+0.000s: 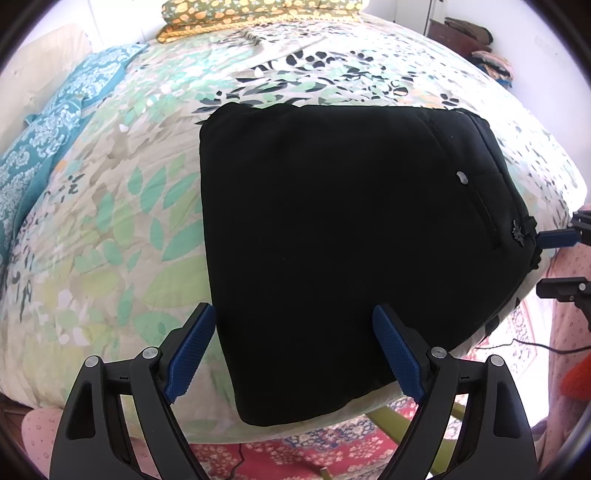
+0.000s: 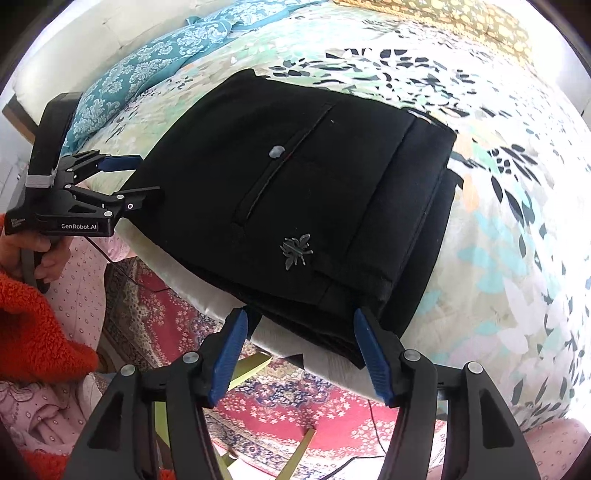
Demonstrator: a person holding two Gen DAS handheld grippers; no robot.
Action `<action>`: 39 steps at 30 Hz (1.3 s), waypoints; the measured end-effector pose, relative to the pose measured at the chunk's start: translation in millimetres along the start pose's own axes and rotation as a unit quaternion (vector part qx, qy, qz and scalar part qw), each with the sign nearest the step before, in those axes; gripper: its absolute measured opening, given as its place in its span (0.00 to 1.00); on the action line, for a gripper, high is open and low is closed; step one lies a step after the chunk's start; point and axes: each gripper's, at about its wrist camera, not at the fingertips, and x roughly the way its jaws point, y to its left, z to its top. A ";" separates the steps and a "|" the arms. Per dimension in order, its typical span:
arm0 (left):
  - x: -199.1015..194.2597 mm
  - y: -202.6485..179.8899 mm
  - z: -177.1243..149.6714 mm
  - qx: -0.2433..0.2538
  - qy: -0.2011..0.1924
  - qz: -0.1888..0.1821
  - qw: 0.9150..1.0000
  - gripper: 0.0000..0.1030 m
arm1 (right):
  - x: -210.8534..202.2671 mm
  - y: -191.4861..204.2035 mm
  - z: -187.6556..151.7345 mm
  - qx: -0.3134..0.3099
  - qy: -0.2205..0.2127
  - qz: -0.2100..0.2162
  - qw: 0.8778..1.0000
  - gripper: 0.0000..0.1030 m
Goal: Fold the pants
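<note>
Your black pants [image 2: 295,206] lie folded in a thick, soft rectangle near the floral bed's [image 2: 517,229] edge. Your left gripper [image 1: 293,350] hovers spread wide; your right gripper [image 2: 299,354], jaws opening, pinches nothing.

The pants [image 1: 332,240] are seen as plain black, marked by a small grey embroidered motif [image 2: 295,251] and a pale button [image 2: 277,151]. The bedcover [image 1: 122,229] is patterned with green, mint and black leaves on cream. At ten o'clock in the left wrist view a teal cloth [image 1: 55,122] with white damask figures is shown; at twelve o'clock an olive pillow [image 1: 258,11] with yellow-orange flowers. The rug [image 2: 295,406] is red with navy and cream ornament. Blue pads are carried on the black left gripper [image 1: 295,350] and right gripper [image 2: 299,354]. An orange-red fuzzy sleeve [image 2: 33,325] is seen over pink dotted fabric [image 2: 81,295].
</note>
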 end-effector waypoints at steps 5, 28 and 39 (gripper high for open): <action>-0.5 -1.3 -0.1 0.005 -0.001 0.004 1.000 0.85 | 0.2 1.0 0.0 0.001 0.001 0.003 1.000 0.63; -15.2 95.1 18.9 -0.167 -0.017 -0.103 0.980 0.90 | -35.8 -109.0 -20.6 0.206 -0.086 0.123 0.967 0.73; 59.8 102.2 33.8 -0.187 0.057 -0.217 0.956 0.93 | 38.3 -164.8 11.8 0.277 -0.054 0.287 0.915 0.76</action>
